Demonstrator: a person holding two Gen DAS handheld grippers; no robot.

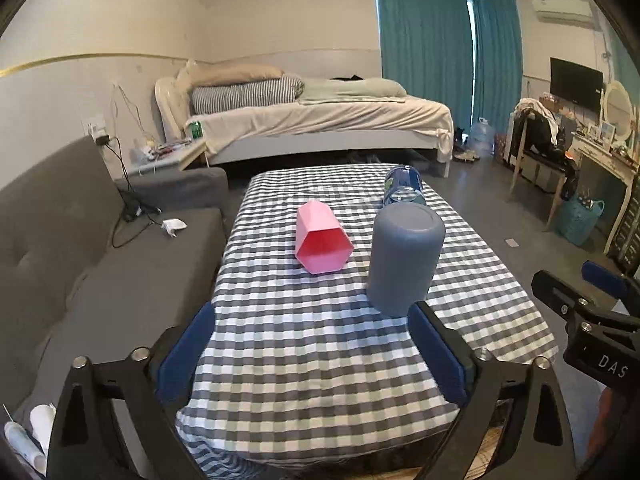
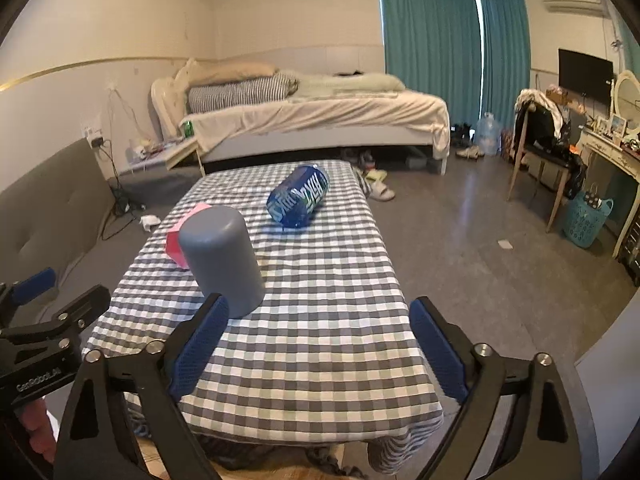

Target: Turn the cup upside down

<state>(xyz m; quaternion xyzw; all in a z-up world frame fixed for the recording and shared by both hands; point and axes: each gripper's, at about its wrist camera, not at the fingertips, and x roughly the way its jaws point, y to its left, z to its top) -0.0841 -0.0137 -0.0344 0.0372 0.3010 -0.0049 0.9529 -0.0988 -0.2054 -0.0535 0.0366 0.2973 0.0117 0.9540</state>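
grey cup [image 1: 405,258]: stands base-up, mouth down on the checked tablecloth [image 1: 320,360], near the table's front half. Also in right wrist view [image 2: 222,258].
left gripper [image 1: 312,354]: jaws spread wide, nothing between them, low over the table's near end. Its right finger's tip [image 1: 418,314] overlaps the cup's bottom edge in view; can't tell if it touches.
right gripper [image 2: 320,354]: jaws wide apart, holding nothing. Left finger's tip [image 2: 218,308] sits just in front of the cup's lower edge; contact not clear.
pink hexagonal cup [image 1: 320,240]: on its side, open mouth facing the camera, just left of the grey cup.
blue plastic bottle [image 2: 298,196]: lying on its side further back on the cloth, apart from both cups.
grey sofa [image 1: 80,248]: left of the table.
bed [image 1: 320,120]: behind it.
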